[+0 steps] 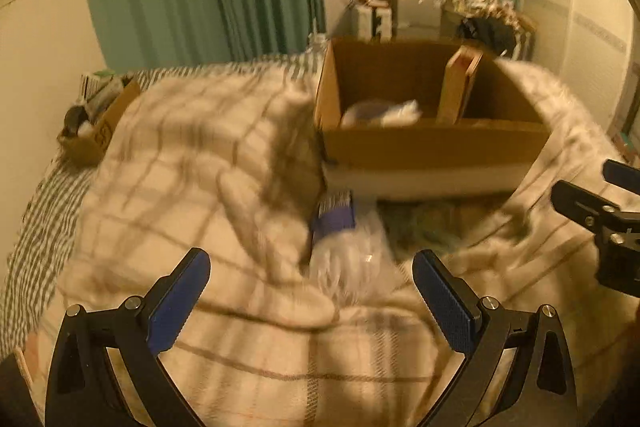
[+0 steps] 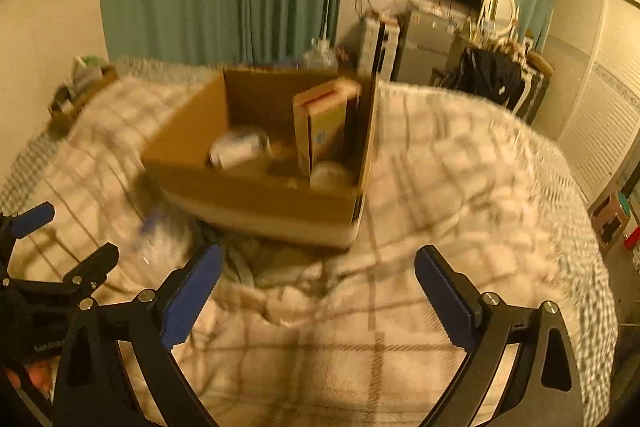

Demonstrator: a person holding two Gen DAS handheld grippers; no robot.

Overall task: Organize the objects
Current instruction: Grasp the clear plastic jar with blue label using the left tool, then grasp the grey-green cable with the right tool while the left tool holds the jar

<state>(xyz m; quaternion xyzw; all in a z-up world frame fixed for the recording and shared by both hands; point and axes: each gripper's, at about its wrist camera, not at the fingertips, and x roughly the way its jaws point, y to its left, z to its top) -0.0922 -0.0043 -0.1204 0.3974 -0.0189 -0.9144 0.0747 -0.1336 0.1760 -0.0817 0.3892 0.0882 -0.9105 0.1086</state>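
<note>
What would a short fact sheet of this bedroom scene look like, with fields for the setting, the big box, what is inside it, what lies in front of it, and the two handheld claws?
Setting: bed under a cream plaid blanket
Box: open brown cardboard box resting on the blanket
Inside box: upright flat cardboard package; blurred white bundle
In front of box: clear plastic bag with a blue label lying on the blanket
Left gripper: open, empty
Right gripper: open, empty
Image quality: motion-blurred

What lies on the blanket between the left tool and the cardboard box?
A clear plastic bag with a blue label lies there on the blanket, just ahead of the open left tool and short of the box. The left wrist view shows it best.
</note>
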